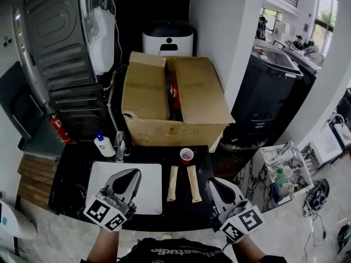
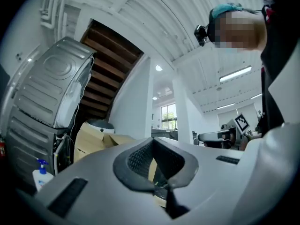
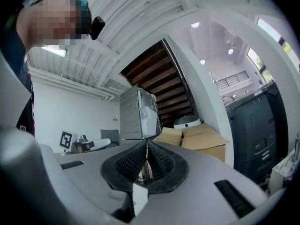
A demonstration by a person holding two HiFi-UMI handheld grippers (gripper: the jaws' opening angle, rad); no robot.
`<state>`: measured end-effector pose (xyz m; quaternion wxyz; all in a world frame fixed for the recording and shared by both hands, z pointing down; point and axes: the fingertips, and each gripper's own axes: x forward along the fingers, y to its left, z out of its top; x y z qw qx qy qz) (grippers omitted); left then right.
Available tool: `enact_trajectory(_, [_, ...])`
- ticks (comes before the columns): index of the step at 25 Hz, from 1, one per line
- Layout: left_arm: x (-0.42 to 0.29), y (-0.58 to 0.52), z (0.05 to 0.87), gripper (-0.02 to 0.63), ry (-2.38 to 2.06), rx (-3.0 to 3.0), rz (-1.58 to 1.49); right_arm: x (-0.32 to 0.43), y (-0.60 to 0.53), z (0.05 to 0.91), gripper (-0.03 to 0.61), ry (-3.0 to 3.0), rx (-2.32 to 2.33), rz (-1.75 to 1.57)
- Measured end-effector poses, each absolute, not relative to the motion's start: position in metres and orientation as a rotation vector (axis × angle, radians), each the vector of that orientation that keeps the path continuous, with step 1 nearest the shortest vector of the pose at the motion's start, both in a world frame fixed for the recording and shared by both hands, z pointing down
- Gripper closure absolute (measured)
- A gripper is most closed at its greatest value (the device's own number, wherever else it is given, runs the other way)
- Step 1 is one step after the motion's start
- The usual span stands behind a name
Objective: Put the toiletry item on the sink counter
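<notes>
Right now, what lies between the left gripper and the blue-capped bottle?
Head view: only the white basin's back corner and a strip of black counter separate the left gripper from the blue-capped bottle. The faucet stands beside it.

Tongs (image 2: 153, 141) together, cardboard box (image 2: 91, 142) behind

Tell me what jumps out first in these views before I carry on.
A big open cardboard box stands behind the dark counter, with a small red cup just in front of it. Two wooden sticks lie side by side at the counter's middle, right of the white sink basin. The left gripper and right gripper hang at the near edge, both shut and empty.
</notes>
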<state>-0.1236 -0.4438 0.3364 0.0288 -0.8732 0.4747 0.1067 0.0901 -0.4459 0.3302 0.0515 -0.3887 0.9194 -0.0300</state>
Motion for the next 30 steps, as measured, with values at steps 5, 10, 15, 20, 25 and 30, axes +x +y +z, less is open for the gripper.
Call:
enact_trajectory(5, [-0.116,-0.437,0.34,0.6,1.445,-2.716,0.344,0.082,-0.442,0.33,0.538,2.816,-1.159,-0.071])
enact_trajectory(10, [-0.109,-0.437,0.349,0.6,1.423,-2.732,0.282,0.081,-0.443,0.333,0.538,2.82,-1.164,-0.077])
enact_trajectory(15, [-0.105,-0.438,0.355,0.6,1.429,-2.739,0.258,0.084,-0.442,0.336,0.54,2.819,-1.176,-0.094])
enact_trajectory(20, [-0.103,-0.441,0.363,0.6,1.433,-2.751,0.243,0.083,-0.443,0.339,0.539,2.83,-1.176,-0.098])
enact_trajectory(25, [-0.099,-0.446,0.369,0.6,1.447,-2.772,0.253,0.086,-0.443,0.338,0.539,2.838,-1.176,-0.095])
enact_trajectory(30, [-0.097,-0.444,0.371,0.6,1.454,-2.778,0.258,0.085,-0.443,0.337,0.539,2.857,-1.167,-0.09])
